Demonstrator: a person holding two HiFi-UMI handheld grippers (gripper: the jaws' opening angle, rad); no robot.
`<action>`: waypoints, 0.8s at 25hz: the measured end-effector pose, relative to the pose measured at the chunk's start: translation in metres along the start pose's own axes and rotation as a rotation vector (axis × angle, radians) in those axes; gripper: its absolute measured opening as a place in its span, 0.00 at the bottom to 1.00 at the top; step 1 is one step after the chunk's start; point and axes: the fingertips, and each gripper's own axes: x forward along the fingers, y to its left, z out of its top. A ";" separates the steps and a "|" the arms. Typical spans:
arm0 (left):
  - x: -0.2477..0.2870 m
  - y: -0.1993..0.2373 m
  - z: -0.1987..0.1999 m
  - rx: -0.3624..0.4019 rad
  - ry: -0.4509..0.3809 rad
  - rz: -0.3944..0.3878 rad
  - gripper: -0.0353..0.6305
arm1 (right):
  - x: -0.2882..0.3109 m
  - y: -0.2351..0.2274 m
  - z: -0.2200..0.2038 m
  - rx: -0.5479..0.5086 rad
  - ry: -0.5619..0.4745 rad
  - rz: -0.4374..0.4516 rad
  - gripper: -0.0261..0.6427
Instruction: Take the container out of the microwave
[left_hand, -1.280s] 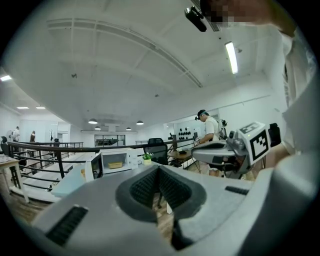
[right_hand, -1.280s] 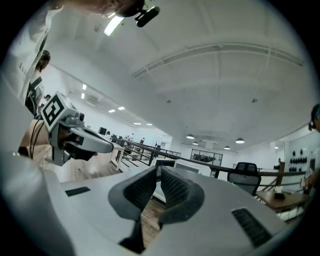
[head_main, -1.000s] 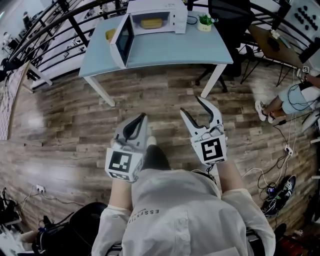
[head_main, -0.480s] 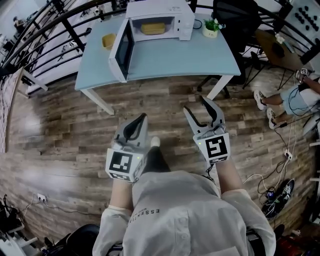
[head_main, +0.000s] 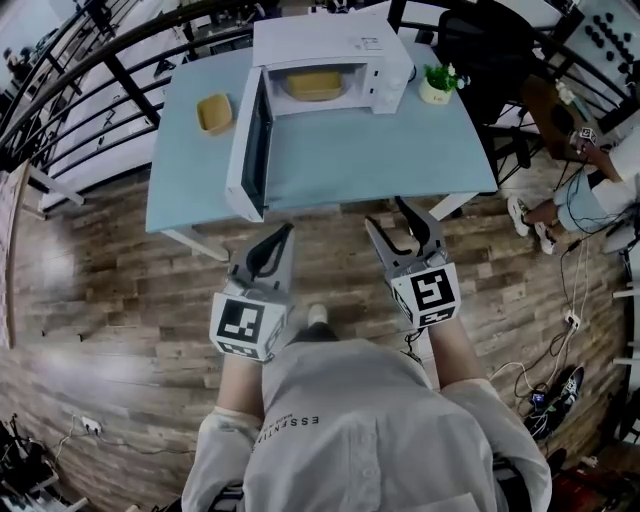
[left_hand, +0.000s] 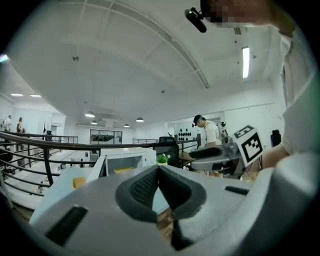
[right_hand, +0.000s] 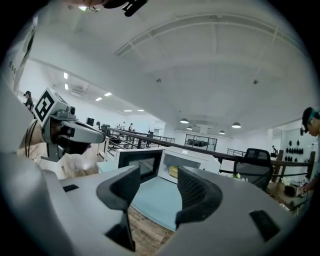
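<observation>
Seemingly, the yellow container lies lengthwise across the open microwave.

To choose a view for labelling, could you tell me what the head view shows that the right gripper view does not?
Only the head view: a yellow dish on the table, left of the microwave. Only the right gripper view: ceiling lights. Both: the microwave with its door open, the container inside, the table and the left gripper.
</observation>
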 end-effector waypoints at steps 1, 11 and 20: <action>0.009 0.010 0.003 0.003 -0.002 -0.009 0.06 | 0.013 -0.004 0.002 0.004 0.004 -0.006 0.38; 0.076 0.063 0.006 -0.002 0.012 -0.083 0.06 | 0.098 -0.035 0.003 0.070 0.041 -0.034 0.38; 0.138 0.084 -0.004 0.004 0.037 -0.042 0.06 | 0.160 -0.079 -0.017 0.060 0.065 0.034 0.38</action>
